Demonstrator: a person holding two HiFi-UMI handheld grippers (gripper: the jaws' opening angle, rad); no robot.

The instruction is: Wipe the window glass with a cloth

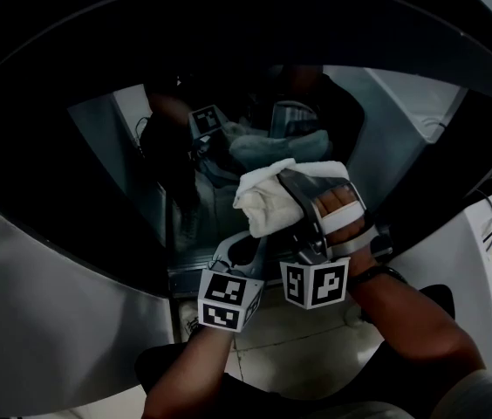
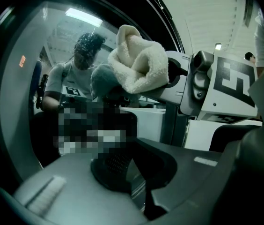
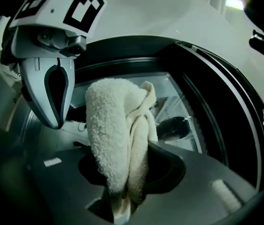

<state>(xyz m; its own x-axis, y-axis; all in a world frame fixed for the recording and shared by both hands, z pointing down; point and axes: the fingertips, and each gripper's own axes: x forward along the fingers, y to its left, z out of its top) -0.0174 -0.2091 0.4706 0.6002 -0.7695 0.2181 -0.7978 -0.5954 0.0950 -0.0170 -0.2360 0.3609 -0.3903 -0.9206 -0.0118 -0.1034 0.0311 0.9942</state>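
Our right tool (image 3: 121,197) is pinching the white cloth (image 3: 115,135). The cloth's bunched wad stands out past the jaws and appears to rest against the window glass (image 1: 133,155), near its lower middle. To wipe well, we judge we should press the wad flatter, let no hard part touch the pane, and sweep overlapping passes toward the frame's edges. Our left tool (image 2: 143,193), jaws pressed together on nothing, sits just beside, best held out of the path.

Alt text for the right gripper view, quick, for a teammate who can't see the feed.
The right gripper is shut on a folded white cloth that stands up between its jaws, in front of the dark curved window glass. The left gripper, jaws together, hangs at upper left beside the cloth.
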